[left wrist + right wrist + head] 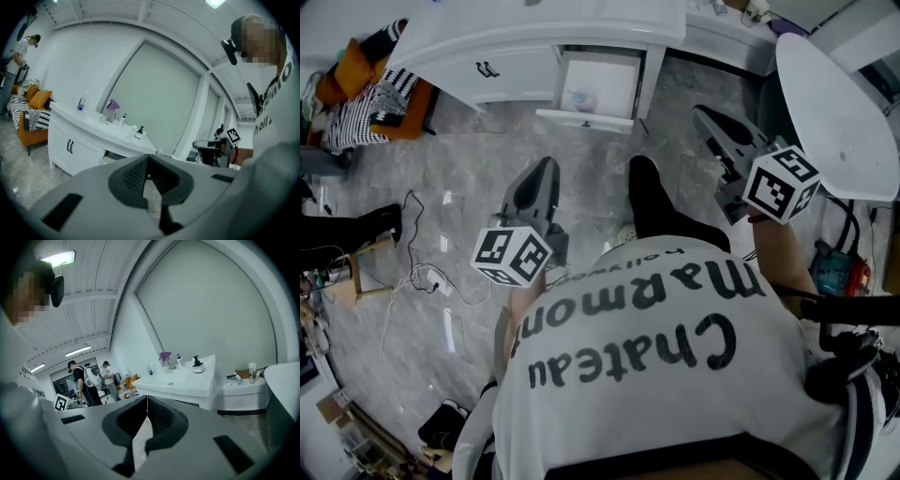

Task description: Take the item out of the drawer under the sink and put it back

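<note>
Under the white vanity [534, 37] a drawer [586, 118] stands pulled out, and a small pale roundish item [580, 97] lies inside it. My left gripper [547, 165] hangs over the floor well short of the drawer, jaws together, nothing in them. To the right of the drawer my right gripper [701, 112] is held up, also shut and empty. In the left gripper view the left gripper [148, 157] points past the vanity [93, 129]. The right gripper view shows the right gripper [147, 398] aimed at the vanity's top [187, 380].
A white round table [844, 112] stands at the right. An orange sofa with striped cloth [366, 94] is at the left, with cables [417, 274] on the grey floor. My black shoe [649, 192] is between the grippers. Two people [86, 380] stand far off.
</note>
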`<act>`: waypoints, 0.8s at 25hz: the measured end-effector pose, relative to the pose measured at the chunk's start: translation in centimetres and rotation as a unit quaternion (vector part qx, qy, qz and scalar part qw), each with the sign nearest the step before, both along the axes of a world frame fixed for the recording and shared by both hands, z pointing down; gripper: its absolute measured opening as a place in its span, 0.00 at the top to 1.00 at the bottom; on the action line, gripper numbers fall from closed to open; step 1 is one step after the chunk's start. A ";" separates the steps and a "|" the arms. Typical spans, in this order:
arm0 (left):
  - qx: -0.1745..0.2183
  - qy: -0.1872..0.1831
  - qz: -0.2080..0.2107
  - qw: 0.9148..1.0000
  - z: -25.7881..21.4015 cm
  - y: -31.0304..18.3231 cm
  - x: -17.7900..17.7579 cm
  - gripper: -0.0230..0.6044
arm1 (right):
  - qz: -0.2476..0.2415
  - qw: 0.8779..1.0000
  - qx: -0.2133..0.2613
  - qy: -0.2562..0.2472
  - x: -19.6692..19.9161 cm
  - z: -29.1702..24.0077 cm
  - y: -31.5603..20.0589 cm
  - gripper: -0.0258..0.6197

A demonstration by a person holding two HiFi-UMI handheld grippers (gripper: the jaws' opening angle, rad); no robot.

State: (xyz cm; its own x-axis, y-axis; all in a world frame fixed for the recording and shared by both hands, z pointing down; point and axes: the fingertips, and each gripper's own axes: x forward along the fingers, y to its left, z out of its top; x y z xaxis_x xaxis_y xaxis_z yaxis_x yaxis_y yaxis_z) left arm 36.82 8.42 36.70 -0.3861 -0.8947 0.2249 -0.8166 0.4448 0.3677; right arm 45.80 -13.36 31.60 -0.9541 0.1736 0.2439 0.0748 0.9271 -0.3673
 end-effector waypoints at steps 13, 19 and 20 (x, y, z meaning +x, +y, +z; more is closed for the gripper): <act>0.001 0.034 -0.004 0.999 1.5 -5.0 -2.5 0.95 | -0.027 0.999 -0.028 0.009 -5.5 2.0 -3.4 0.94; -0.014 0.041 -0.005 0.999 3.4 -7.7 -5.3 0.95 | -0.043 0.998 -0.031 0.021 -9.5 3.2 -5.6 0.94; -0.019 0.040 -0.006 0.999 3.7 -8.1 -5.8 0.95 | -0.044 0.998 -0.029 0.023 -10.2 3.2 -6.0 0.94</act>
State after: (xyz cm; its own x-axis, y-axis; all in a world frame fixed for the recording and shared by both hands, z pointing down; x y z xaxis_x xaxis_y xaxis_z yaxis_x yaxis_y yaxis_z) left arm 30.98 0.34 40.37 -0.3766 -0.8799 0.2897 -0.7793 0.4700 0.4145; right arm 35.61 -19.33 34.82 -0.9227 0.2713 0.2738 0.1369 0.8947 -0.4251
